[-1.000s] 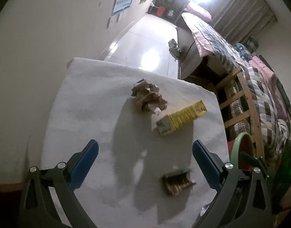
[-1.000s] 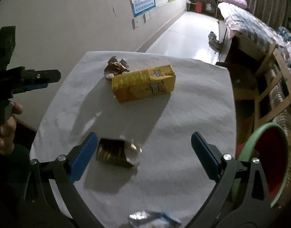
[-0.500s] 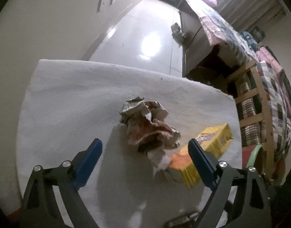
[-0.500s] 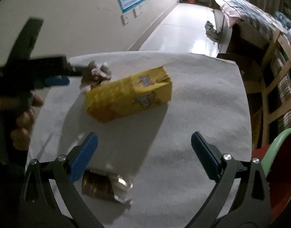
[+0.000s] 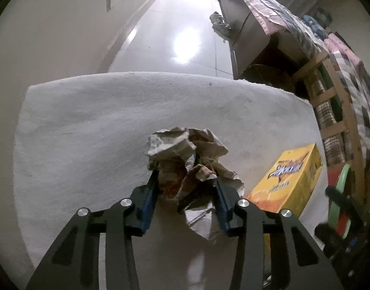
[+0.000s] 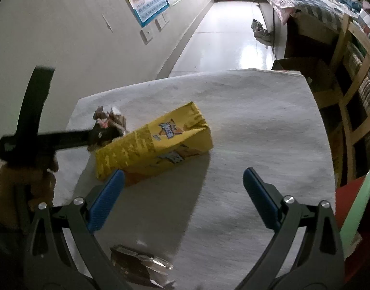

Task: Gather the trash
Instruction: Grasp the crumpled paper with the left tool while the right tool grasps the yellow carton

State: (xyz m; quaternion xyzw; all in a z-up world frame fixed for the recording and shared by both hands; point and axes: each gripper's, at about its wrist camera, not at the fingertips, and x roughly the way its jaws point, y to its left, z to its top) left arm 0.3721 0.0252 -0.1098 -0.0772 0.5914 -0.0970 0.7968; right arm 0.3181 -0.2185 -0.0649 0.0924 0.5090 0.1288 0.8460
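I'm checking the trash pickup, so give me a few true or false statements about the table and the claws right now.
1. The left claw has the crumpled paper wad between its closing jaws. True.
2. The right claw is clamped on the yellow carton. False: its jaws stand wide open, short of the carton.
3. The yellow carton lies on its side on the white table cover. True.
4. The carton sits in the green-rimmed bin. False: it is on the table.
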